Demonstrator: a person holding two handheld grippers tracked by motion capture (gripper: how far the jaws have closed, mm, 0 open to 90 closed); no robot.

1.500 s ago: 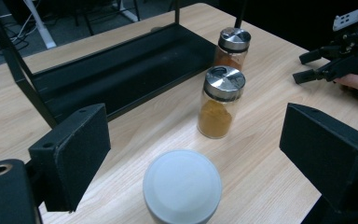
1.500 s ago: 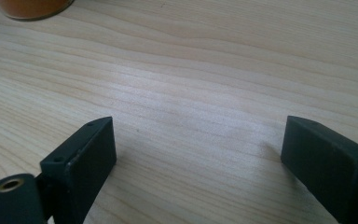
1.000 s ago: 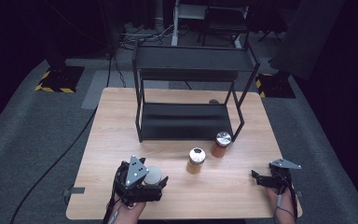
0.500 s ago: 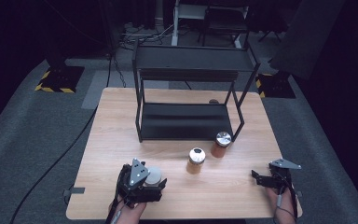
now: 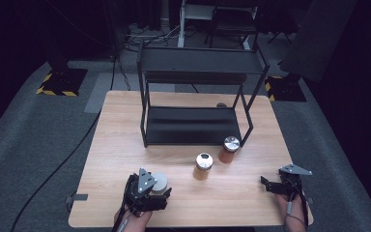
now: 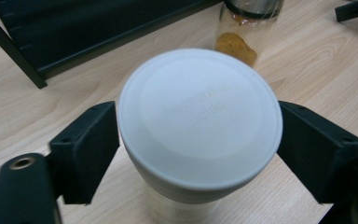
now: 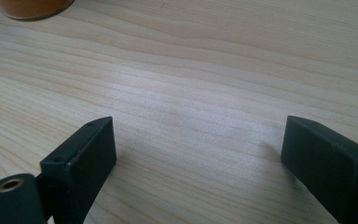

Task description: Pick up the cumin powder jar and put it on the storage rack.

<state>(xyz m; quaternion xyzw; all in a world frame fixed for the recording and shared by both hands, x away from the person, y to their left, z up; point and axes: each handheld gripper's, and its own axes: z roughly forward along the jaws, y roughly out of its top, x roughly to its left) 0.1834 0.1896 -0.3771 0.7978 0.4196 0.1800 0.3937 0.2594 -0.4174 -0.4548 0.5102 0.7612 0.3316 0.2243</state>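
My left gripper (image 6: 198, 140) pinches the white-lidded jar (image 6: 199, 116) upright — jaws pressed on both flanks, axis vertical — at the near left of the wooden table (image 5: 116, 145). The black two-tier shelf (image 5: 195, 125) lies straight ahead, beyond two orange spice jars (image 5: 203, 166). The lid is flat and matte, the body translucent. My right gripper (image 7: 205, 154) rests spread and empty, near right.

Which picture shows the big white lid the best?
The left gripper view: the white lid sits close up between that gripper's two black jaws. The high view shows it small beside the left gripper. The right gripper view looks at table.
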